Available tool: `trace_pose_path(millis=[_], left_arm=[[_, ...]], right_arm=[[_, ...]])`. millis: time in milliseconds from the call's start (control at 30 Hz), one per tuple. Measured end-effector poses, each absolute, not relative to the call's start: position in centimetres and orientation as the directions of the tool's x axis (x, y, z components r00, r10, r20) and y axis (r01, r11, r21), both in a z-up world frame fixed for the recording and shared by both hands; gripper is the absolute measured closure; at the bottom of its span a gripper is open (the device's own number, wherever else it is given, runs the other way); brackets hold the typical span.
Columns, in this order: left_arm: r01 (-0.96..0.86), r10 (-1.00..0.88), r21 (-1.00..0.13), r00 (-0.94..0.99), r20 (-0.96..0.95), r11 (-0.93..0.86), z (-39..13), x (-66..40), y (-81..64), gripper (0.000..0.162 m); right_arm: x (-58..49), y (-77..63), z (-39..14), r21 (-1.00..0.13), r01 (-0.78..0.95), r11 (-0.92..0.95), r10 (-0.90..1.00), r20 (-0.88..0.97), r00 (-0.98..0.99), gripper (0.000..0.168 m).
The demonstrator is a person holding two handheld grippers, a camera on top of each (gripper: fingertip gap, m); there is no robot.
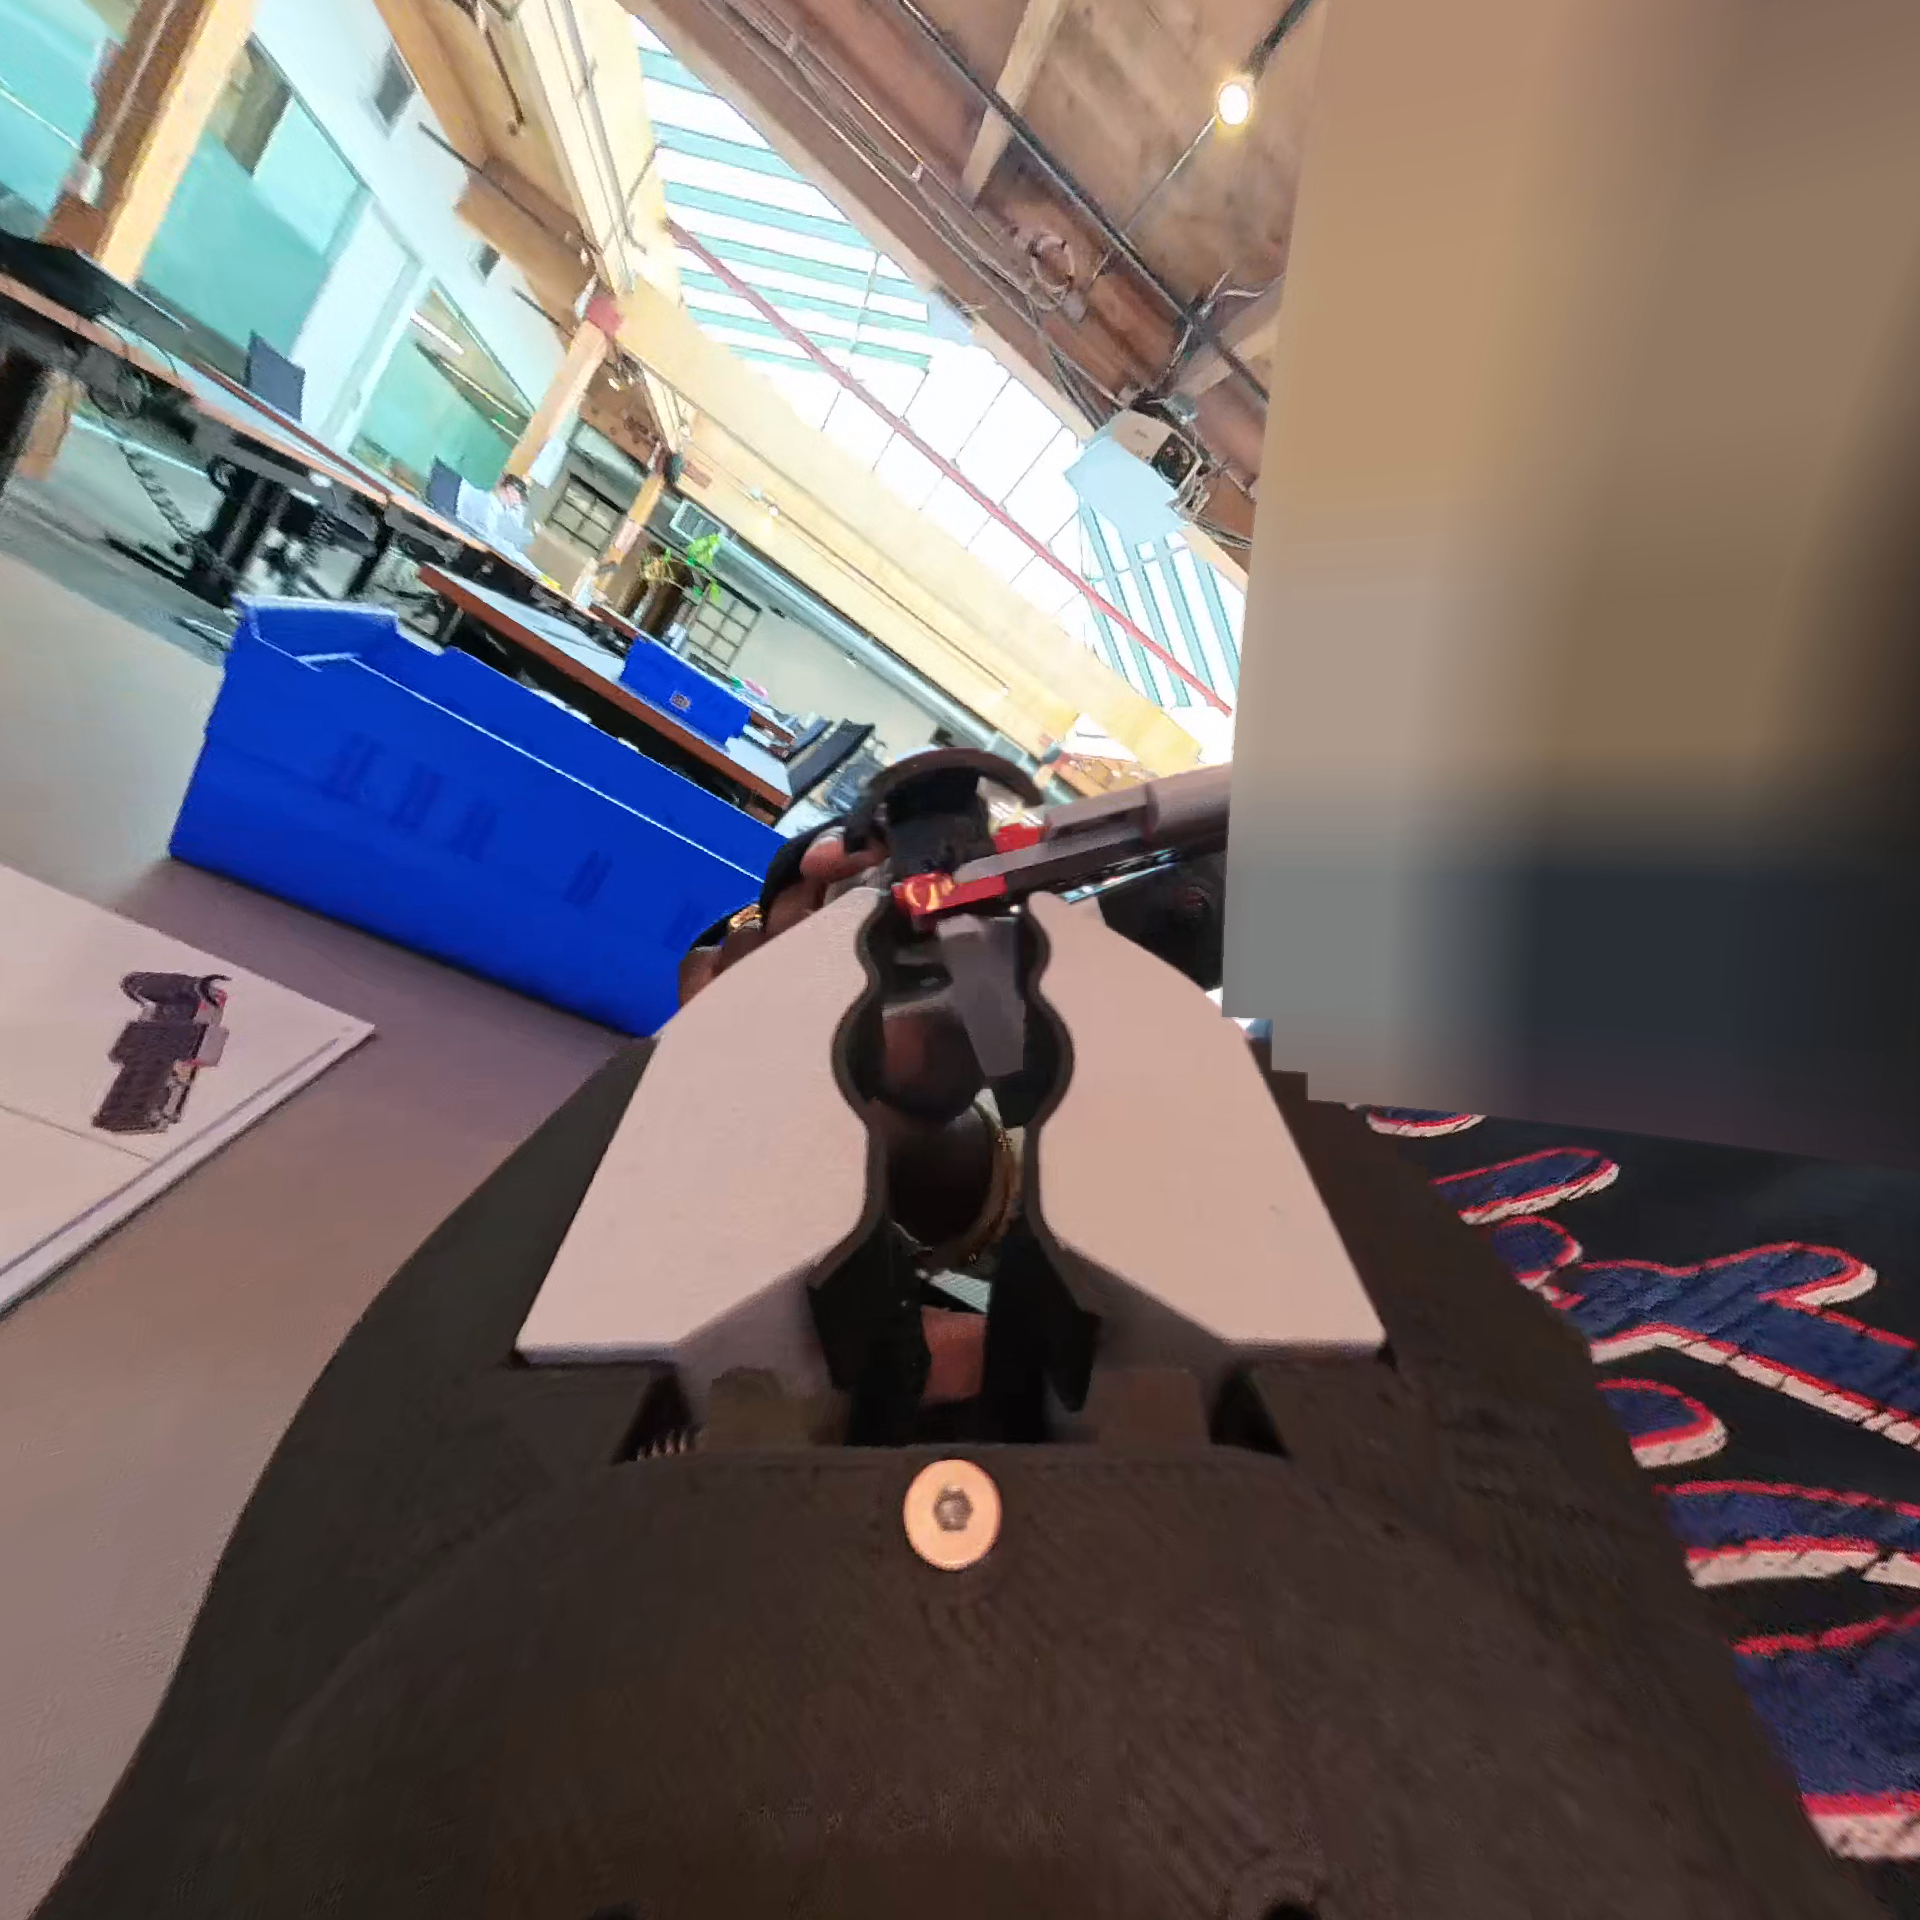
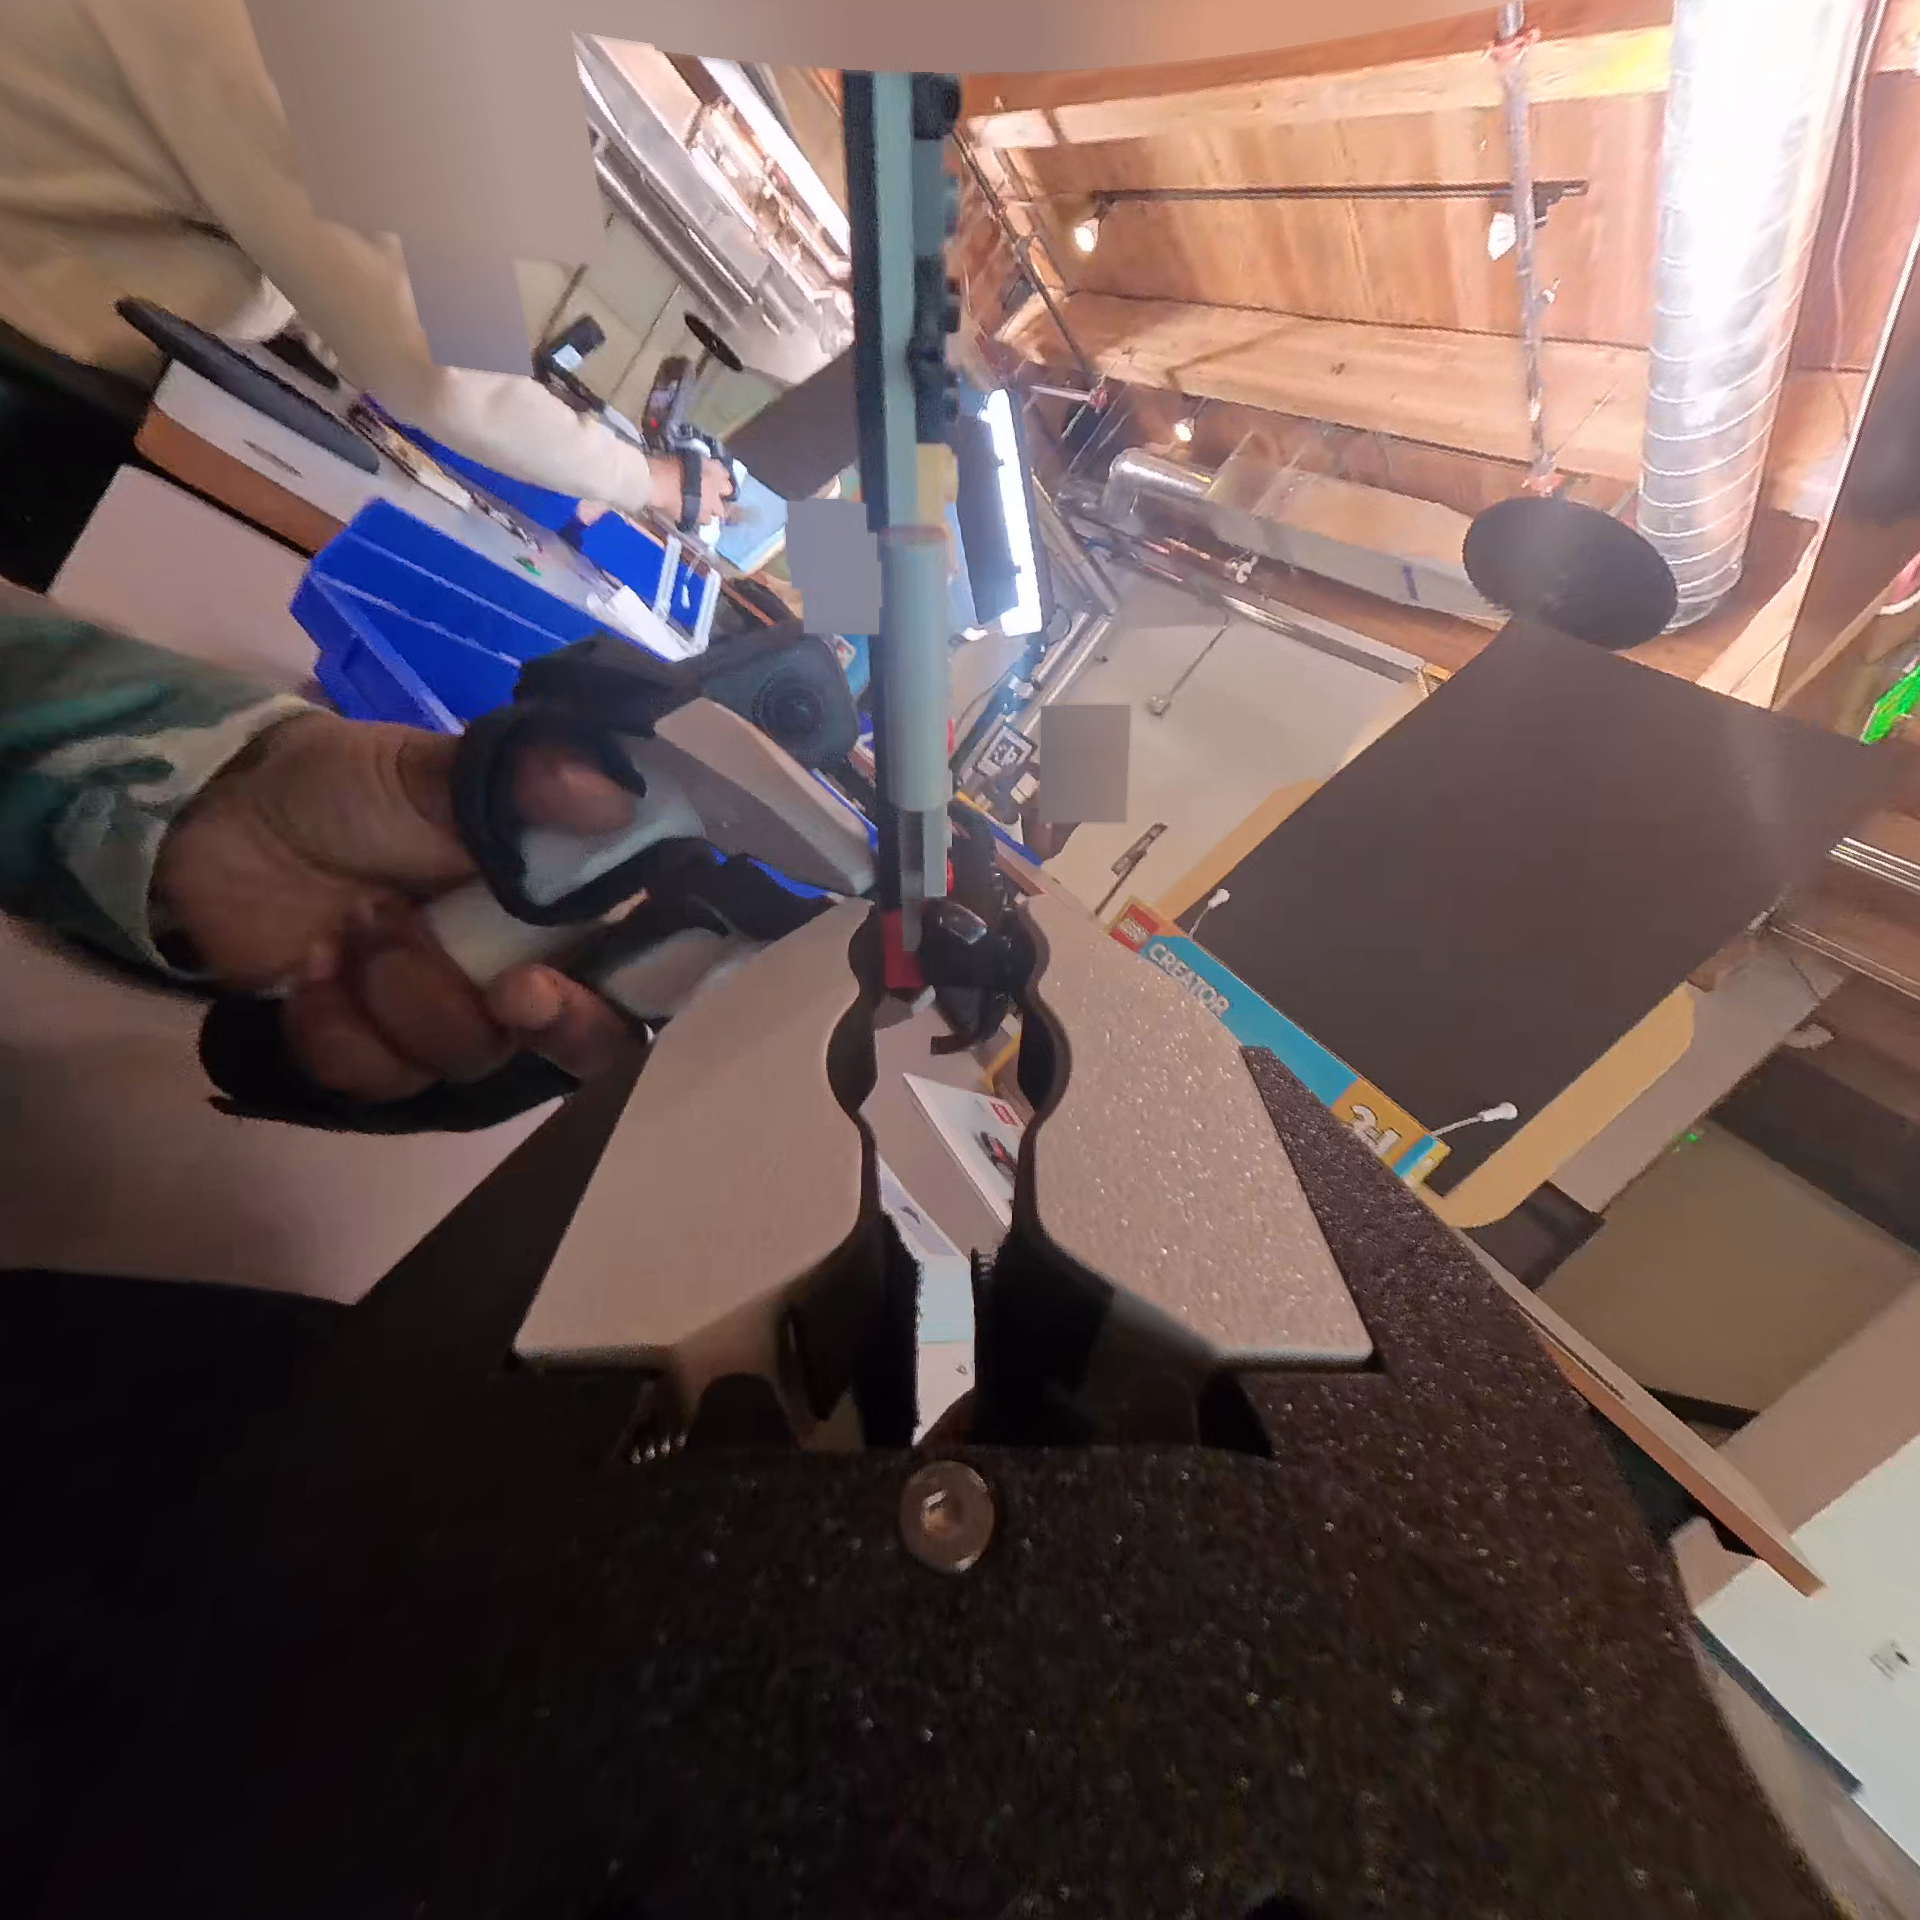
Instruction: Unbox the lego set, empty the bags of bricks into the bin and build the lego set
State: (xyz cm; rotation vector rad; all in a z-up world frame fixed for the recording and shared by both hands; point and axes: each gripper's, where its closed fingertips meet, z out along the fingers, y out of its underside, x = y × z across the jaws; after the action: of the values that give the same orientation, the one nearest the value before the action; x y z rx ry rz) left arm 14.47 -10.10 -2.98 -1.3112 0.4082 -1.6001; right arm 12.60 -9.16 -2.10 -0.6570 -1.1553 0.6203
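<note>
Left gripper (image 1: 956,914): grey jaws drawn close, tips pinching the red end of a long, partly built grey, black and red brick assembly (image 1: 1049,857); grey wedge piece of the same build hanging down in the gap between the jaws.

Right gripper (image 2: 940,925): grey jaws narrowed to a slim gap, tips closed around the red and dark lower end of the same brick assembly (image 2: 909,582), which runs straight up from the tips as a thin grey and black strip with one yellow piece.

Left wrist view only: open blue plastic bin (image 1: 457,821) on the grey counter (image 1: 156,1403), well to the left of the jaws; white instruction booklet (image 1: 156,1081) lying flat nearer the camera, showing a picture of a dark model; dark garment with blue, red and white lettering at right.

Right wrist view only: left gripper (image 2: 873,878) seen from outside, held in a hand (image 2: 343,894), its tips touching the assembly's lower end; lego set box (image 2: 1278,1049), blue and yellow, beyond the right jaw; white leaflets (image 2: 971,1138) on the counter behind the jaws; stacked blue bins (image 2: 436,603) farther off.
</note>
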Motion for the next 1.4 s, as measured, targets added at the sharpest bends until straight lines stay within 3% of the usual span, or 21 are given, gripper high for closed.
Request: trace_pose_path(millis=[200,333,500,900,967,1067,1167,1267,1400], left_arm=[[0.491,-0.825,-0.735,0.056,0.563,-0.468,-2.7,14.4,-10.5,0.141],[0.465,-0.813,-0.765,0.149,0.563,-0.445,-2.5,14.5,-10.0,0.140],[0.408,-0.789,-0.832,0.329,0.518,-0.376,-2.6,14.0,-9.2,0.138],[0.401,-0.742,-0.828,0.394,0.542,-0.392,-3.0,13.3,-8.7,0.124],[0.358,-0.751,-0.877,0.469,0.465,-0.320,-3.1,13.3,-8.6,0.120],[0.136,-0.662,-0.985,0.729,0.174,-0.109,-4.0,12.3,-7.7,0.113],[-0.029,-0.526,-0.999,0.850,-0.038,0.026,-3.6,11.5,-6.9,0.117],[-0.110,-0.450,-0.991,0.884,-0.130,0.072,-3.4,10.9,-6.3,0.131],[-0.174,-0.405,-0.983,0.896,-0.180,0.053,-3.9,10.6,-6.0,0.132]], right_arm=[[12.6,-9.5,-1.9,-0.802,-0.208,0.560,0.814,0.487,0.318,0.145],[12.9,-9.1,-1.6,-0.821,-0.259,0.508,0.840,0.408,0.357,0.146],[12.9,-8.3,-1.9,-0.857,-0.241,0.456,0.858,0.351,0.375,0.145],[12.5,-7.2,-2.3,-0.913,-0.244,0.327,0.897,0.218,0.384,0.145],[12.4,-6.6,-2.6,-0.932,-0.220,0.287,0.899,0.183,0.398,0.145],[11.7,-5.5,-4.0,-0.974,-0.113,0.197,0.895,0.132,0.427,0.145],[11.0,-5.1,-4.8,-0.982,-0.033,0.187,0.878,0.152,0.455,0.145],[10.4,-5.1,-5.0,-0.976,0.035,0.217,0.855,0.207,0.475,0.145],[10.0,-4.9,-5.0,-0.974,0.057,0.218,0.843,0.217,0.492,0.145]])
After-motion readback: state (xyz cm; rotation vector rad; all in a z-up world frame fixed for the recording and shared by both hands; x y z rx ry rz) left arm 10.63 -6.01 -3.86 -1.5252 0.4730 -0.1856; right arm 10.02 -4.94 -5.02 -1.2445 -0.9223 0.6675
